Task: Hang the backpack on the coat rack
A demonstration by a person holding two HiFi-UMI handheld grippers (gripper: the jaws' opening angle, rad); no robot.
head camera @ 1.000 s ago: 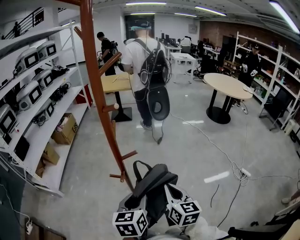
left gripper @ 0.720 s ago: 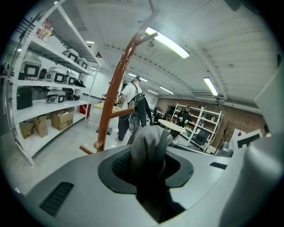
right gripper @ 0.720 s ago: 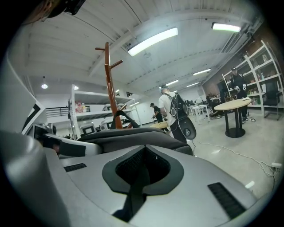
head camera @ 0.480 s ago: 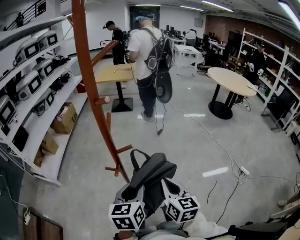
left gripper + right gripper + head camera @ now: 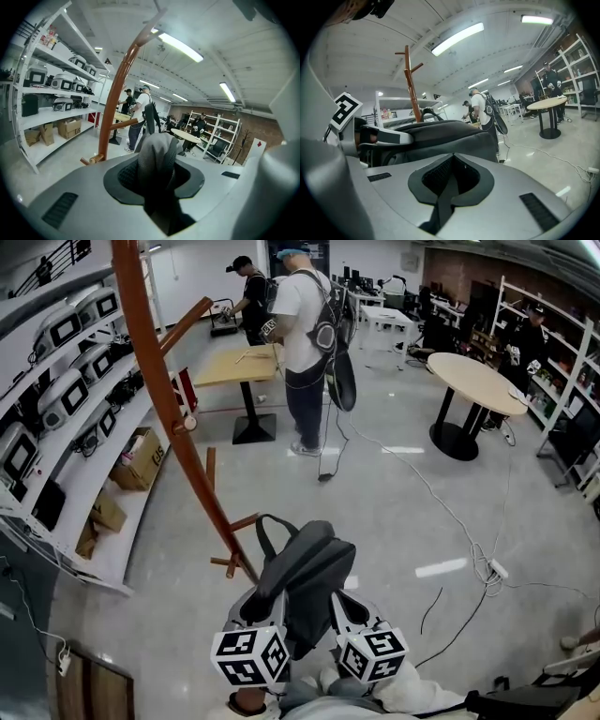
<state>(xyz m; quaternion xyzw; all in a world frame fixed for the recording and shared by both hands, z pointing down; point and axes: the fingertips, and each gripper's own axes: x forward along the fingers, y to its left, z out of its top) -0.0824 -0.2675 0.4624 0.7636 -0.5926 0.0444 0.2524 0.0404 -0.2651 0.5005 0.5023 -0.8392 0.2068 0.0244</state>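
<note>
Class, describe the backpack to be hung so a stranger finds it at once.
Find the reddish-brown coat rack beside the white shelves. Near its foot is the grey backpack, held by the left tool and right tool; the other backpack is worn by a standing person.

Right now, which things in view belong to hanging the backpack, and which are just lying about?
In the job: dark grey fabric backpack, clamped in the left gripper and right gripper; tall red-brown wooden coat rack.
Just lying about: round beige table; brown cardboard box on the white metal shelving; white power strip.
</note>
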